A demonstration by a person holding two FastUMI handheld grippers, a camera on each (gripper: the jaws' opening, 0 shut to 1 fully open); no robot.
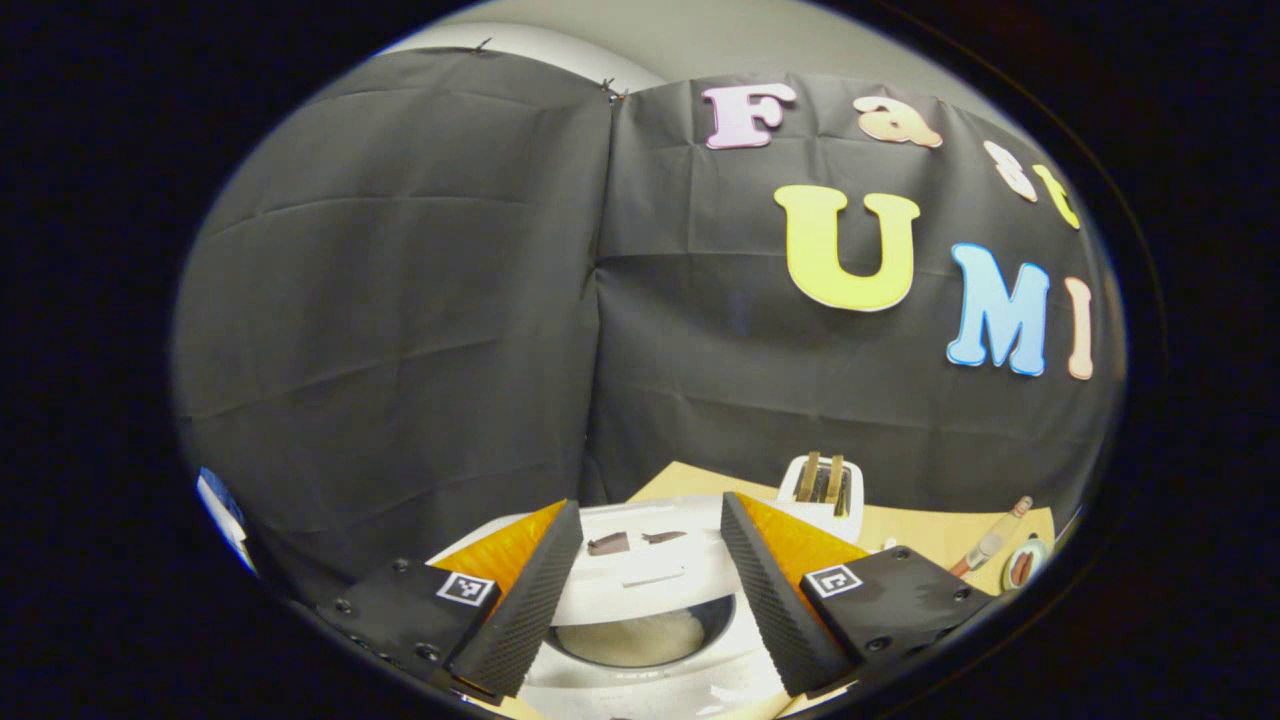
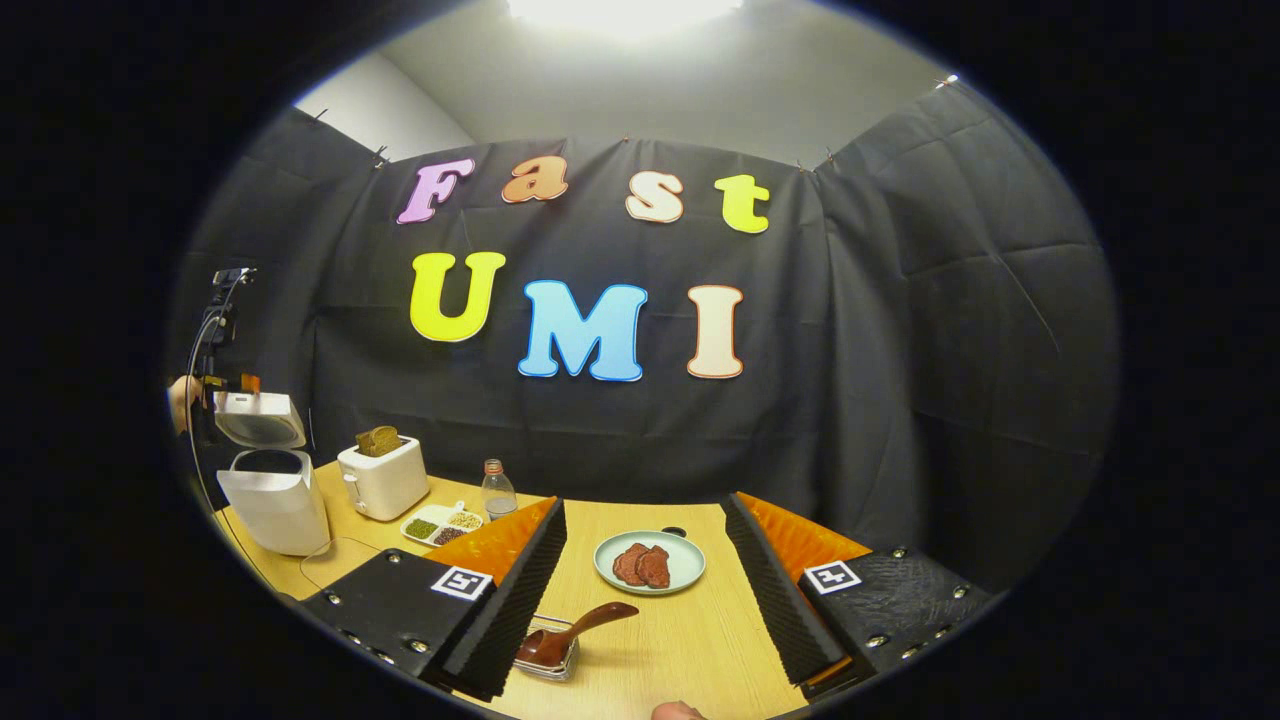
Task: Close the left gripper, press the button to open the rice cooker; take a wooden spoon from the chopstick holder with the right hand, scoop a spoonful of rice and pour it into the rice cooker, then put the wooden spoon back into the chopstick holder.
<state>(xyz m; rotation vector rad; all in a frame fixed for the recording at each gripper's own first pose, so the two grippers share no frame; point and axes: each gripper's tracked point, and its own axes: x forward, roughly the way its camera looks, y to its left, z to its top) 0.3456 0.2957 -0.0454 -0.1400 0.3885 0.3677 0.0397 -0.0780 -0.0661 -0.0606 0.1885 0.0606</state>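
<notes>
Left gripper view:
Left gripper (image 1: 650, 580): jaws spread apart, gripping nothing; ribbed wedge-shaped fingers.
Rice cooker (image 1: 640, 640): smooth white shell, directly below the fingers; lid raised, round bowl with pale contents, possibly rice.
Toaster (image 1: 822, 490): white, slotted, just behind the cooker.

Right gripper view:
Right gripper (image 2: 645, 580): jaws spread, holding nothing, above the wood-grain table (image 2: 690, 640).
Wooden spoon (image 2: 575, 632): dark, glossy, curved; resting in a clear container (image 2: 548, 662) beside the left finger.
Plate (image 2: 650, 561): round, pale, carrying reddish pieces.
Rice cooker: far left, lid up.
</notes>
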